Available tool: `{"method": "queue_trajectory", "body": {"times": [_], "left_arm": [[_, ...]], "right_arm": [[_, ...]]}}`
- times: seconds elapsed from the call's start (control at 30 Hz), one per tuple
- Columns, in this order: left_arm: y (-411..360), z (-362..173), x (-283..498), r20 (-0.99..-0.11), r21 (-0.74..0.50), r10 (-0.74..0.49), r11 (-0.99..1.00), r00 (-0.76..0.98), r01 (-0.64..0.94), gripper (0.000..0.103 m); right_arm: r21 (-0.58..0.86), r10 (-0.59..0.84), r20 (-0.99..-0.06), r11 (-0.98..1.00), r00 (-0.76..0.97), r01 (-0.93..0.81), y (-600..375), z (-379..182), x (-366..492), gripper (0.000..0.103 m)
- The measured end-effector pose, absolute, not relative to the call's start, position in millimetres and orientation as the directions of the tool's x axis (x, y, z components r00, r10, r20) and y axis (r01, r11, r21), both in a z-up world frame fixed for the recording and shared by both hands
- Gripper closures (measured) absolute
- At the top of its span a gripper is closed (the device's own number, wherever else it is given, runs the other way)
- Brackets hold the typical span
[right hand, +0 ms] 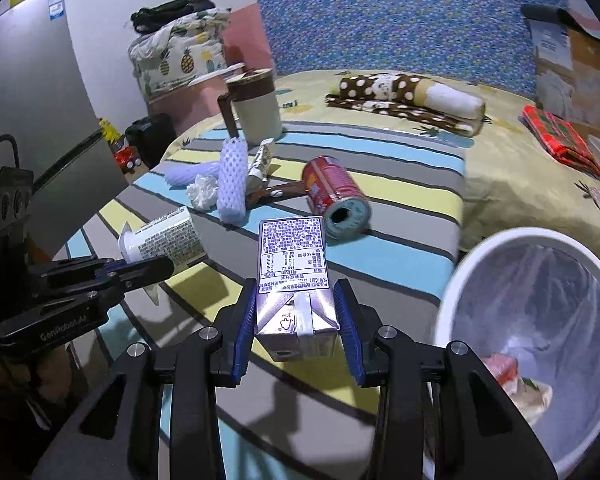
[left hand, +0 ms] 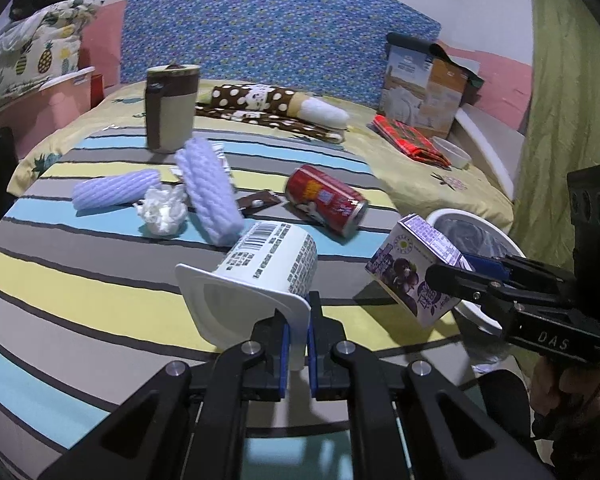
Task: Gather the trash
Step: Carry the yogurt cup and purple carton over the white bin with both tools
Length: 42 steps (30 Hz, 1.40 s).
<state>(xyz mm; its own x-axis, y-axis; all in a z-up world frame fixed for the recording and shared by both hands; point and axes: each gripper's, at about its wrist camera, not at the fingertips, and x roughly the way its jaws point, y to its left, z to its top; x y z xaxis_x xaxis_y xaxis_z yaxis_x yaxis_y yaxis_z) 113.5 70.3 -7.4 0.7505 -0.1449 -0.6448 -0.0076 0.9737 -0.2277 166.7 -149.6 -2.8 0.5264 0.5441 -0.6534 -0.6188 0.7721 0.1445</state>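
The left gripper [left hand: 298,334] pinches the flared rim of a white plastic yogurt cup [left hand: 260,276], likely its only thin edge. The right gripper [right hand: 296,320] clamps a purple drink carton [right hand: 294,276] across its sides, both lifted above the striped bedspread [left hand: 80,280] beside the white lined bin [right hand: 460,280], presumably for dropping.

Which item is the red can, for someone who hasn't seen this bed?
On the striped sheet, look past the two grippers' loads. The red can lies on its side beside a brown wrapper, the only metal cylinder among foam sleeves and tissue.
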Motion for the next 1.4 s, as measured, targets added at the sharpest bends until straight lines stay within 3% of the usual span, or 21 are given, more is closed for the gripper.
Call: {"method": "queue_trajectory", "body": {"times": [0.77,1.4], "left_arm": [[-21.4,8.2,111.0,-0.641,-0.195,-0.267,0.963,0.72,0.183,0.095],[-75.7,11.1,132.5,-0.642,-0.2,-0.347,0.937,0.684,0.287,0.095]], "right_arm": [[0.187,0.459,-0.591,0.878,0.664,-0.44,-236.8,7.7,143.7,0.063],[0.215,0.366,-0.599,0.93,0.712,-0.298,-281.4,-0.7,152.0,0.063]]}}
